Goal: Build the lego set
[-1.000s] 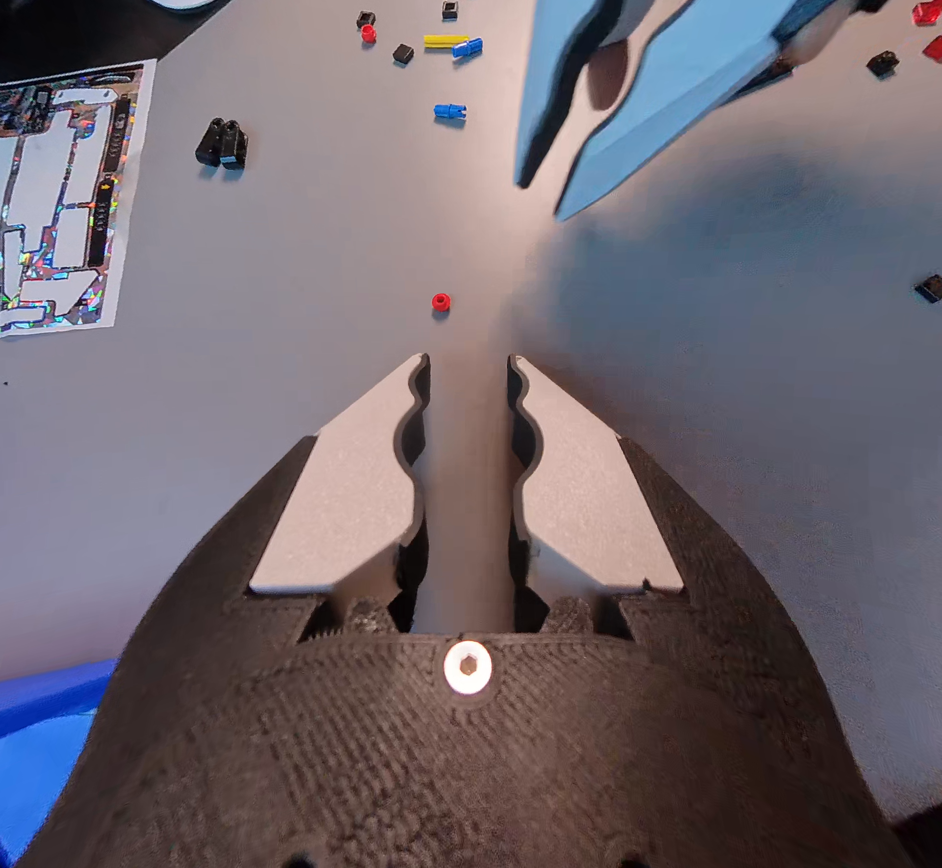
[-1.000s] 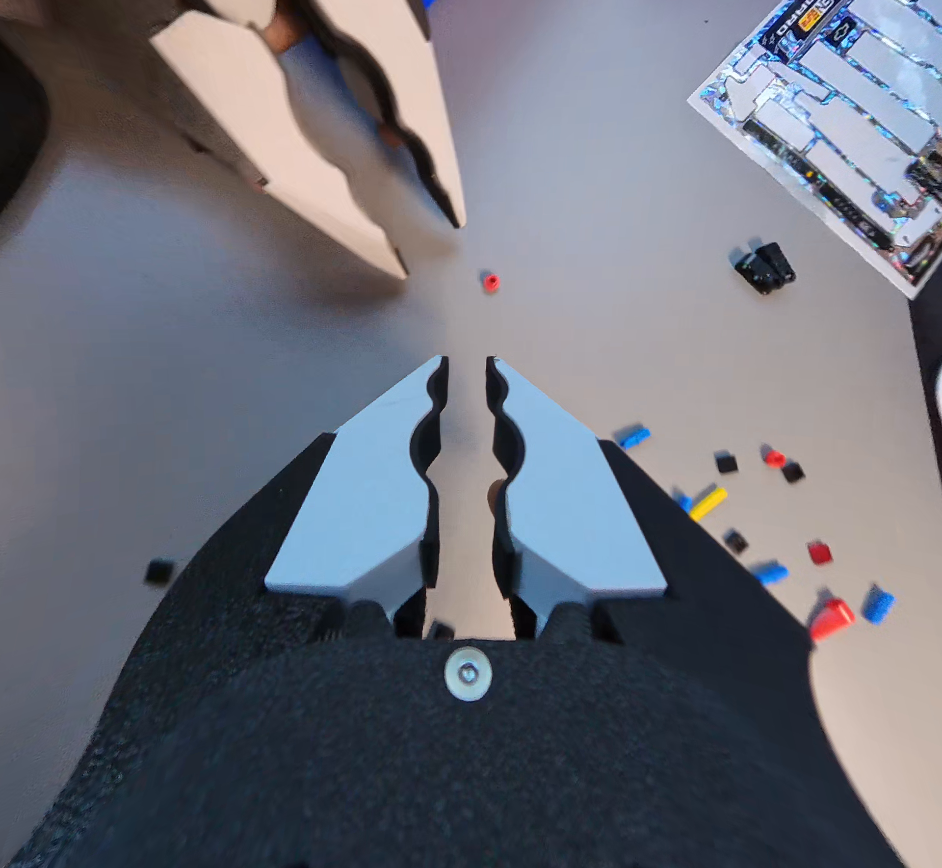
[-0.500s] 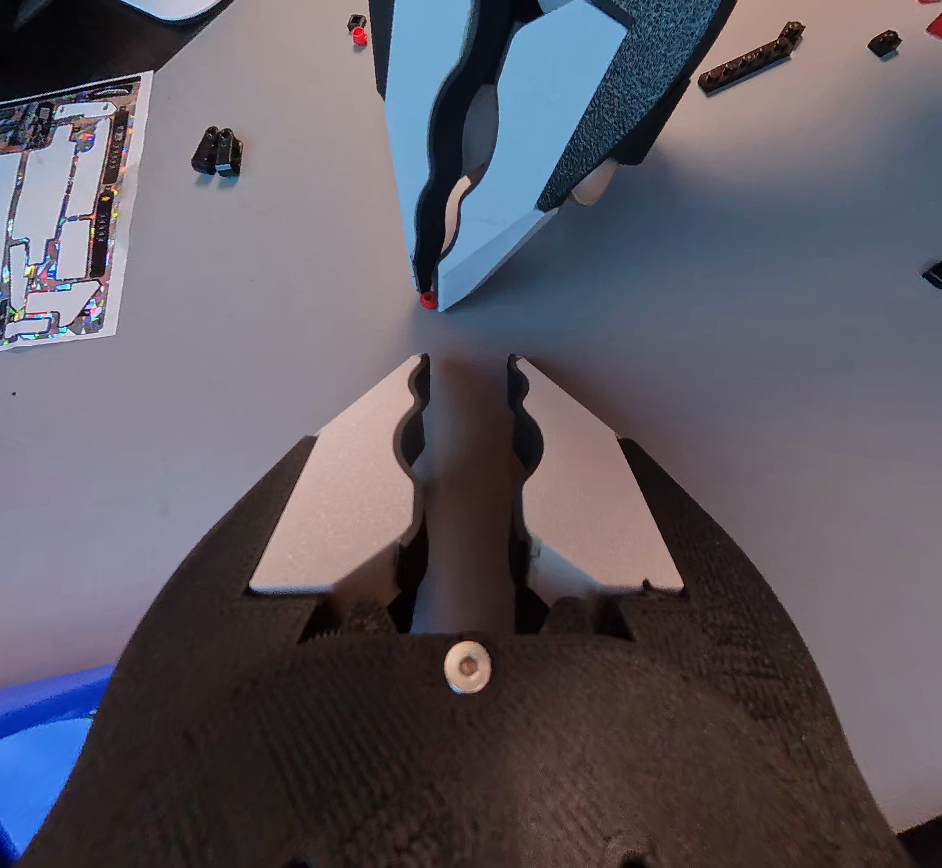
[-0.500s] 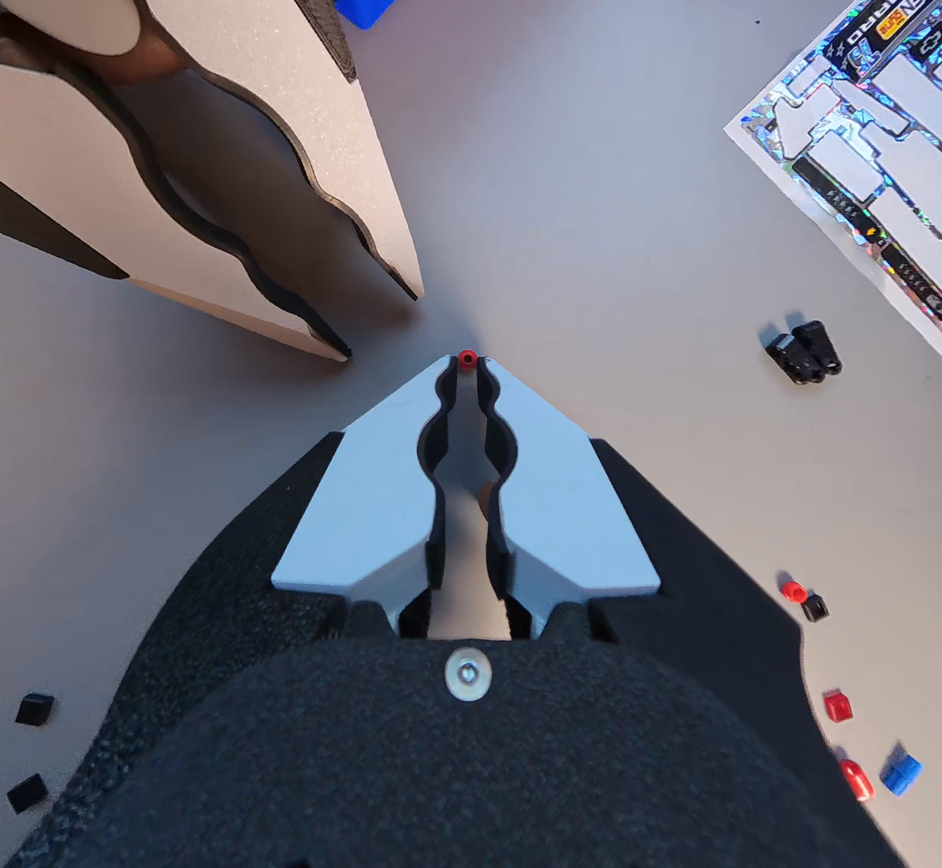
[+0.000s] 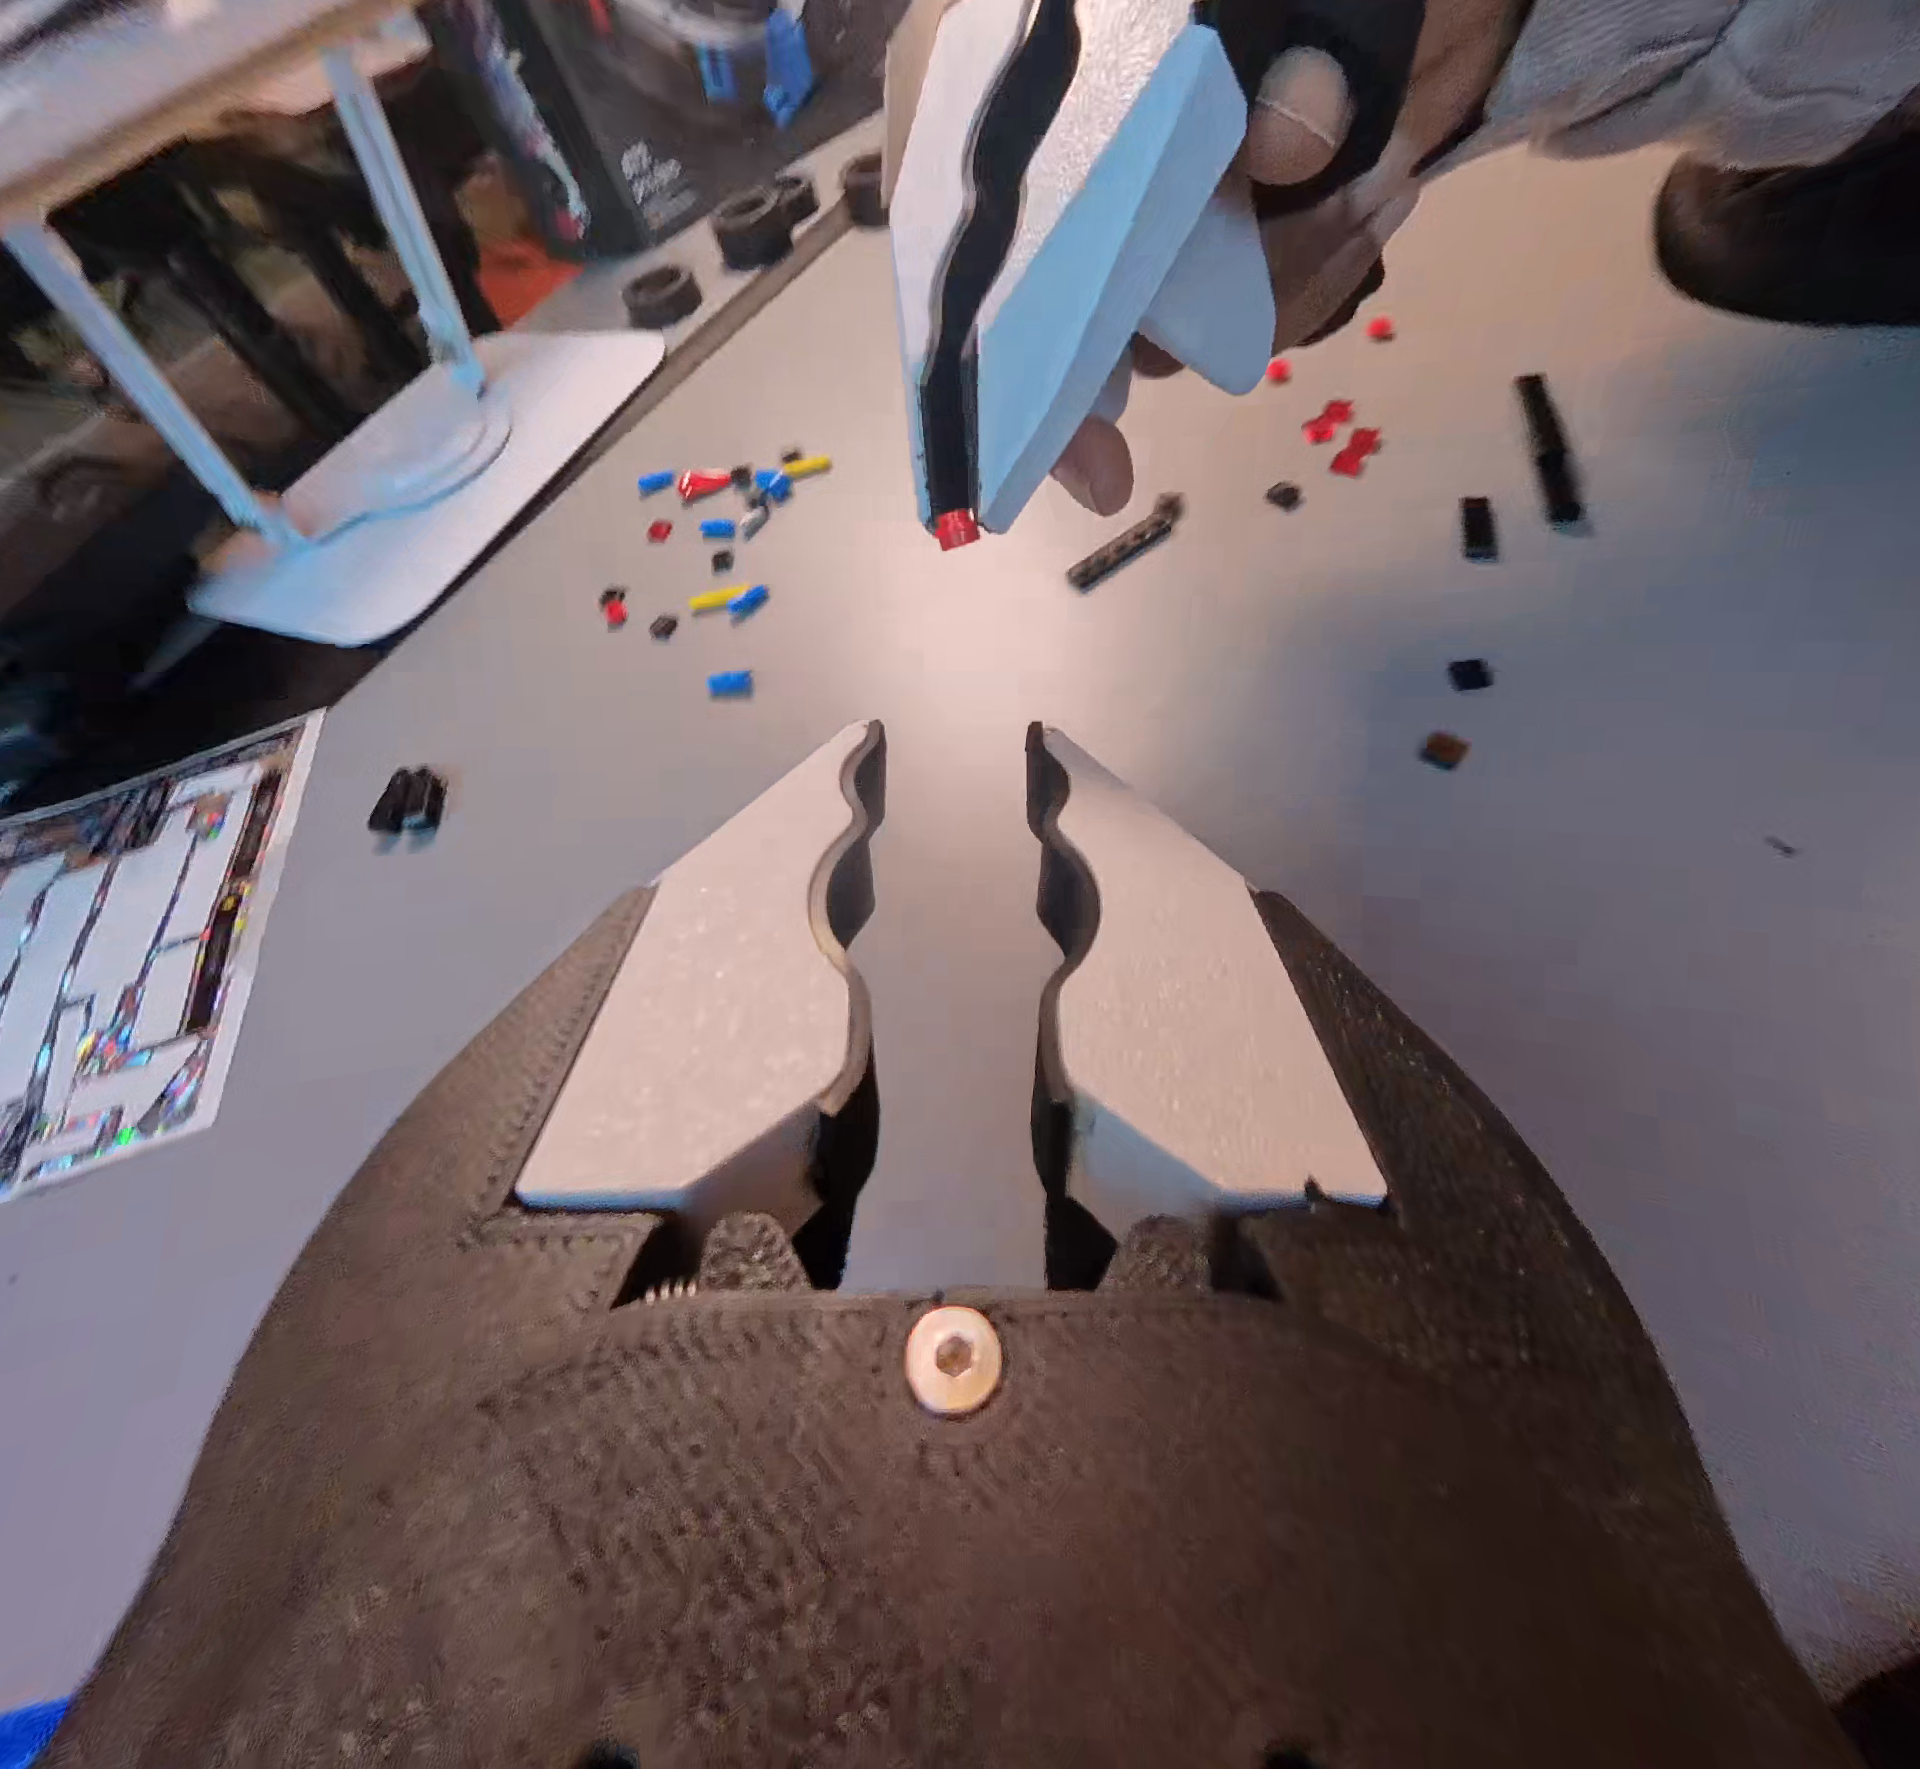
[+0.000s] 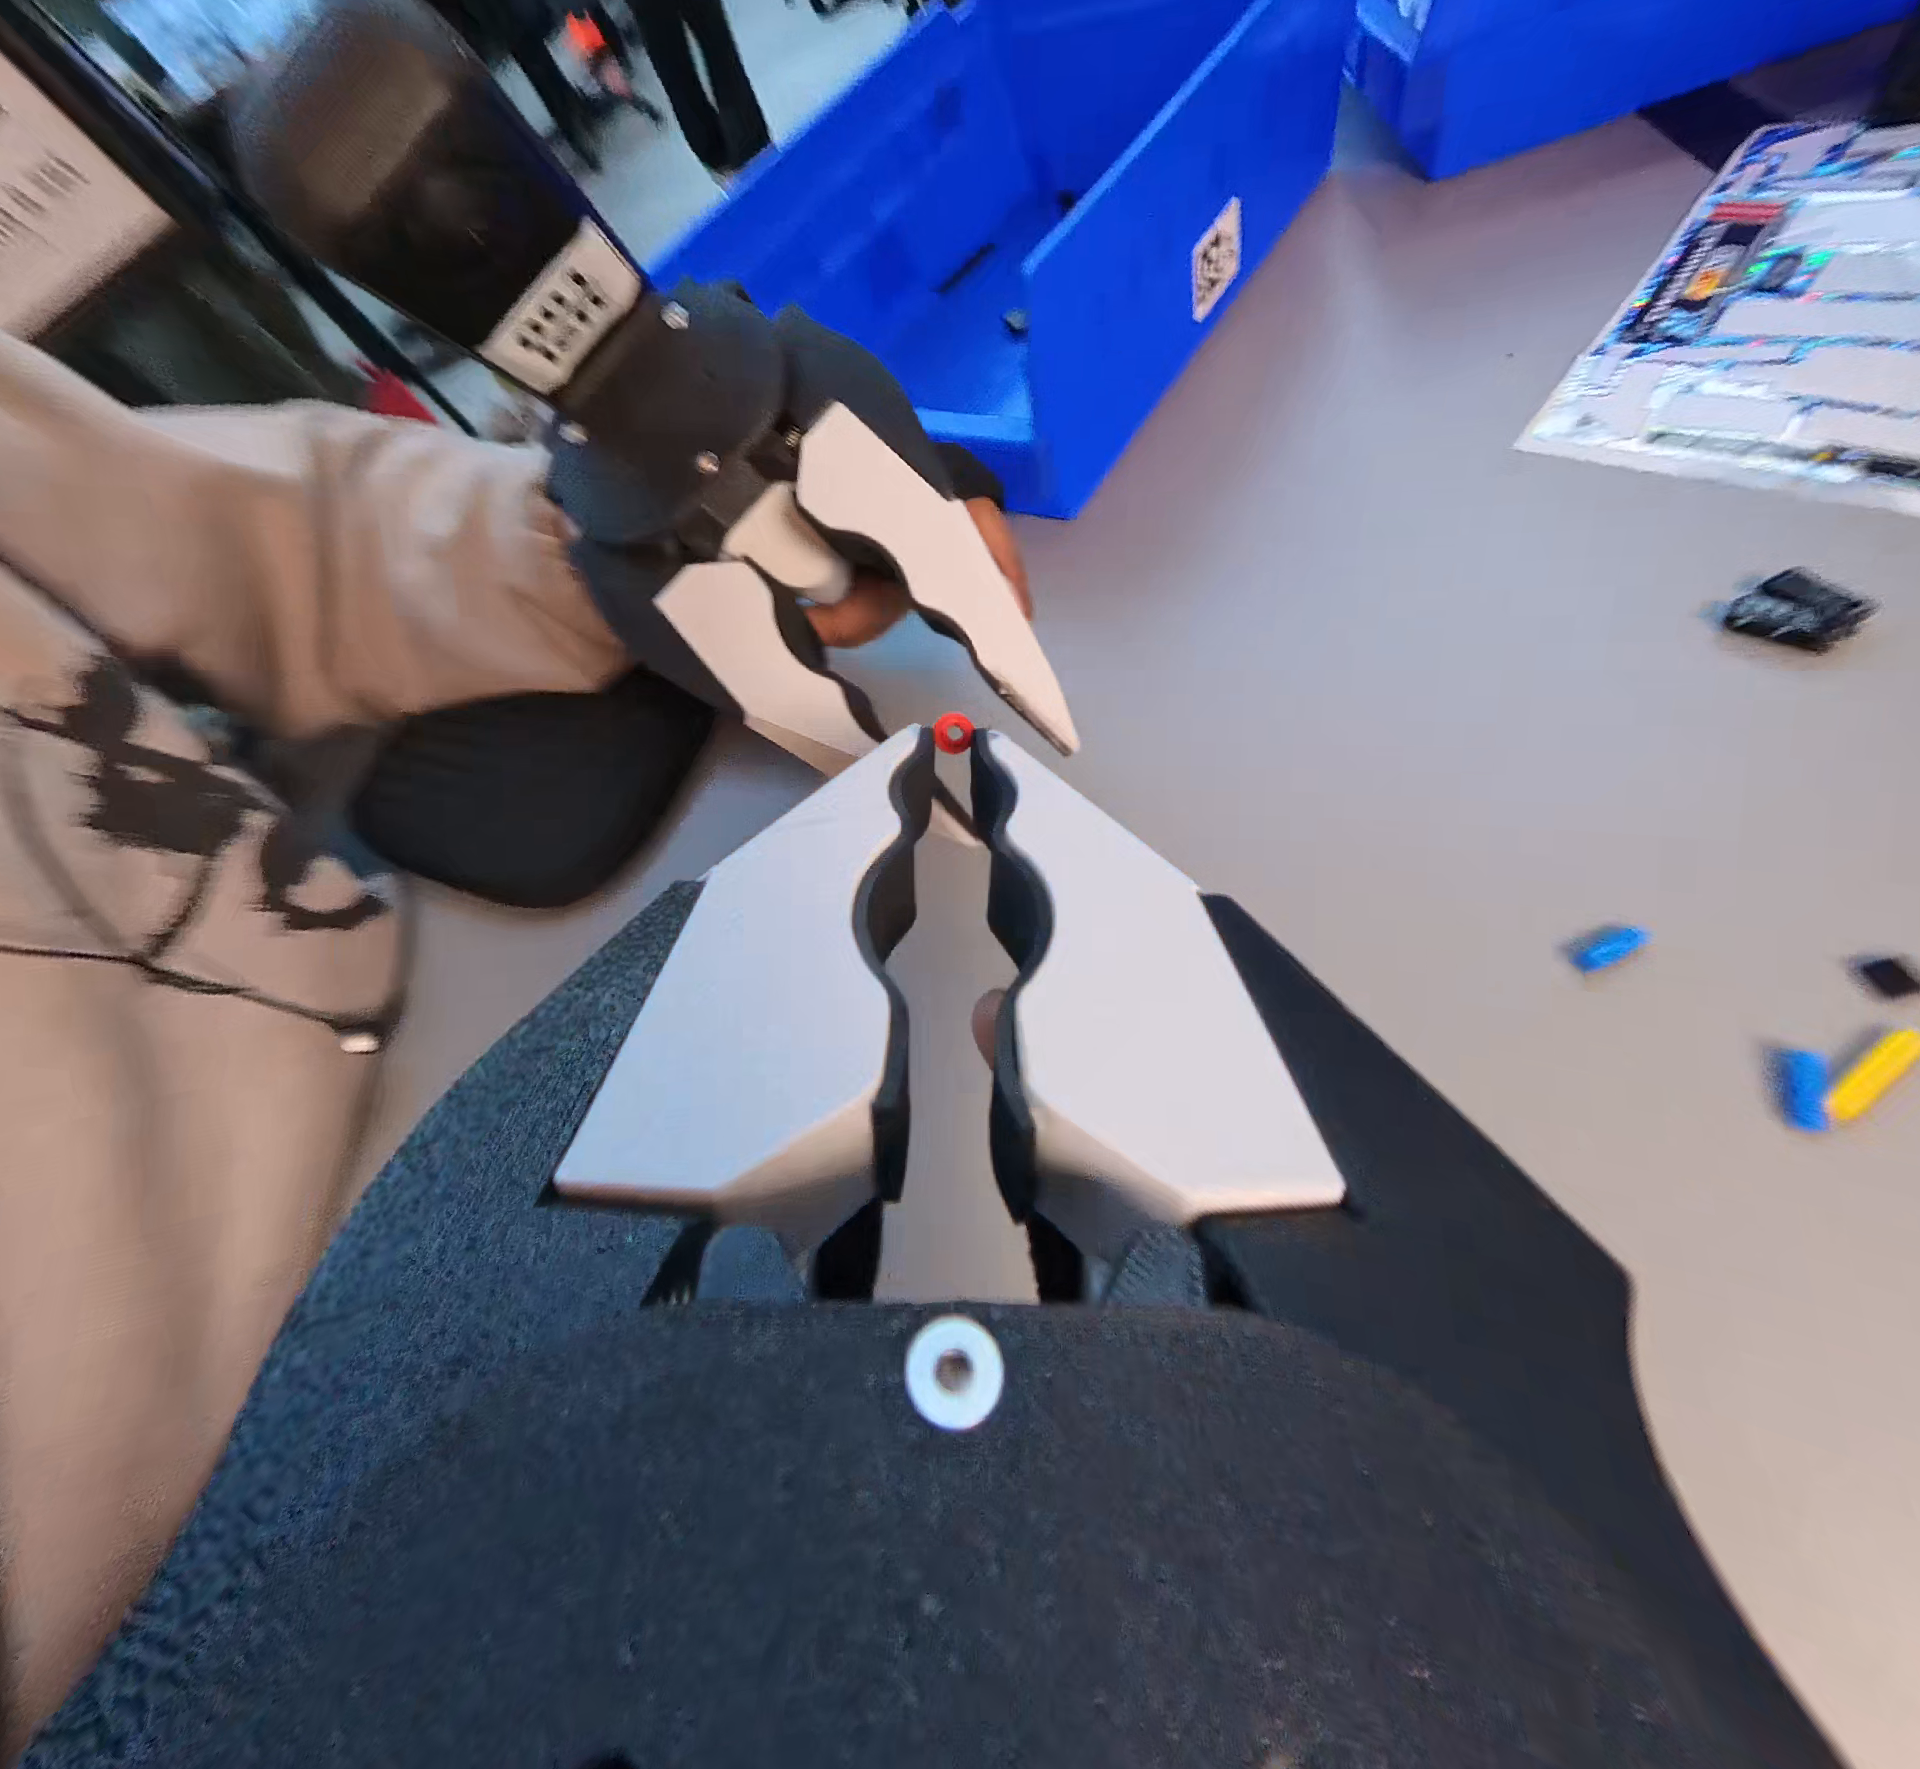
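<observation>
Office or lab workspace: grey desk [image 5: 1558, 888], white monitor stand [image 5: 416, 472], blue storage bins [image 6: 1091, 213], scattered lego pieces [image 5: 727, 524], people standing in blurred background.

My right gripper [image 6: 953, 751] pinches a small red ring piece [image 6: 952, 733] at its fingertips | left gripper [image 6: 966, 691] just beyond, jaws apart, above the grey table [image 6: 1351, 680] | blue bins [image 6: 1091, 192] behind | sticker sheet [image 6: 1756, 317] far right.

grey table [image 5: 1351, 888], blue bins [image 6: 1143, 192], white stand [image 5: 416, 472]
</observation>
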A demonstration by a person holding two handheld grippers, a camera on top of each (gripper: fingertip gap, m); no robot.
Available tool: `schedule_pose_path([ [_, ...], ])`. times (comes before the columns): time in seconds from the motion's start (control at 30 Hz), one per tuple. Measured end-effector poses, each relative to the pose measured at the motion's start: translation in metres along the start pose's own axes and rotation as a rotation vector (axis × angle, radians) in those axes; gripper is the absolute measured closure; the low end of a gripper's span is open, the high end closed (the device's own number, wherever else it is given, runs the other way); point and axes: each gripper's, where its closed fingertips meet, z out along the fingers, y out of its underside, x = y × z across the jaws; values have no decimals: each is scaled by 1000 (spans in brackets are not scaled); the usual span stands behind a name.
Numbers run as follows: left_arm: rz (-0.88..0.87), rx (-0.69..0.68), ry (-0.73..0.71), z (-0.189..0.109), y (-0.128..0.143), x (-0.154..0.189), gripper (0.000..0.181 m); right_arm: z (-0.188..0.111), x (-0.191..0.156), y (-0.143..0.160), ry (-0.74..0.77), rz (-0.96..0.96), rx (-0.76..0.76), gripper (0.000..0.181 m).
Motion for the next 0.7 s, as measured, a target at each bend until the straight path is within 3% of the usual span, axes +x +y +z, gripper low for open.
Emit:
schedule_pose_path([
  [0.13,40,165,162,-5,-34,44,163,-36,-38,18,-132,169,73,177],
  [0.33,56,229,354,-4,-49,94,165,-62,-70,58,-187,339,70,177],
  [0.5,143,280,321,-3,-65,108,163,-62,-83,64,-232,480,168,177],
  [0.7,117,333,271,-4,-83,105,166,-62,-79,49,-309,604,348,178],
])
